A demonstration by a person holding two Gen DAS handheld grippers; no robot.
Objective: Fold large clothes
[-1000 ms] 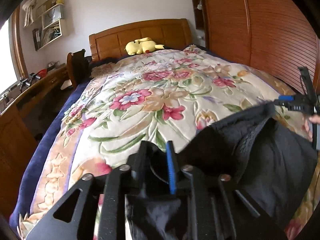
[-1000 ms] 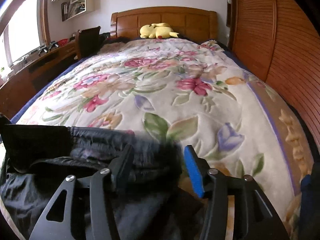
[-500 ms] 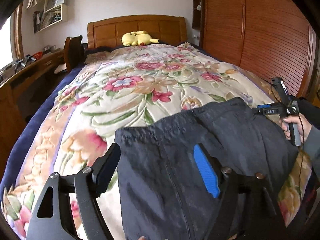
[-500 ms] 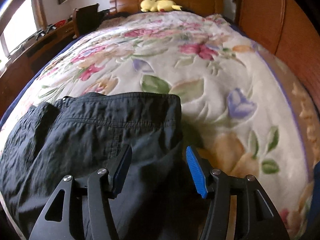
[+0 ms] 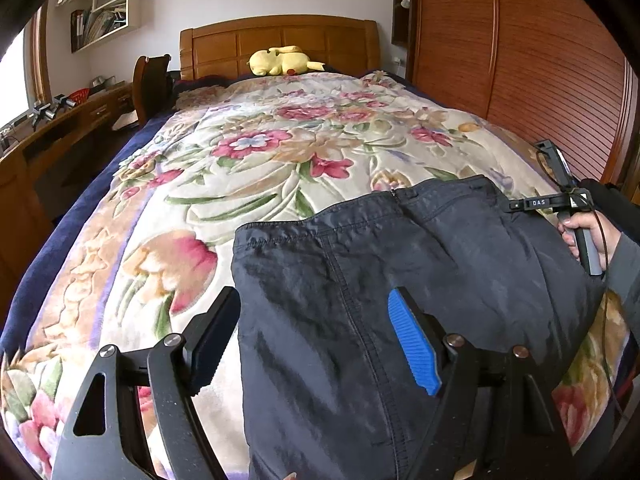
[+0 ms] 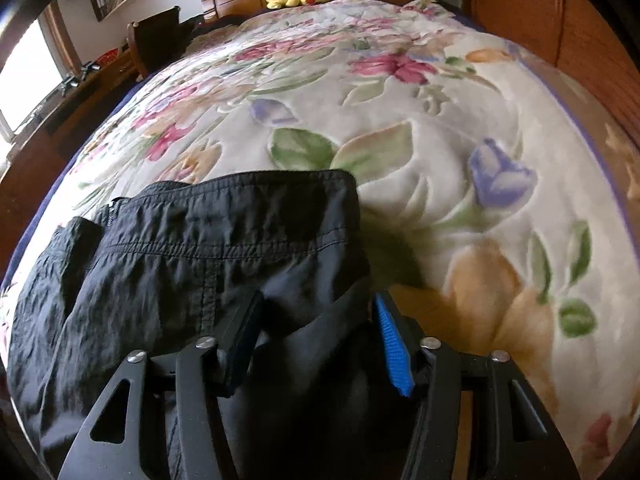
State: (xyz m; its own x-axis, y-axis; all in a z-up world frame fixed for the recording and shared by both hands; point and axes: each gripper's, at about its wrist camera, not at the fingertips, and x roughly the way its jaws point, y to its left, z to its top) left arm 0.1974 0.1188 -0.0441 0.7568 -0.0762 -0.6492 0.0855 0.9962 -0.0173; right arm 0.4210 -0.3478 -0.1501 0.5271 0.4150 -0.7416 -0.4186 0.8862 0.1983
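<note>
A pair of dark navy trousers point(image 5: 400, 272) lies spread on the near end of the floral bedspread point(image 5: 256, 152), waistband toward the headboard. My left gripper point(image 5: 316, 344) is open and empty, hovering over the trousers' left half. My right gripper point(image 6: 316, 340) is open and empty above the trousers point(image 6: 208, 248) near their right edge, with the bedspread point(image 6: 440, 128) beyond. The right gripper also shows in the left wrist view point(image 5: 560, 200), held by a hand at the trousers' right side.
A yellow plush toy point(image 5: 280, 62) lies by the wooden headboard point(image 5: 280, 40). A wooden slatted wardrobe point(image 5: 520, 60) runs along the right of the bed. A desk point(image 5: 48, 128) and a chair point(image 5: 152, 80) stand to the left.
A second ago both grippers gripped the bunched trousers; they have let go, and the trousers now lie flat. Both grippers have drawn back and stand open.
</note>
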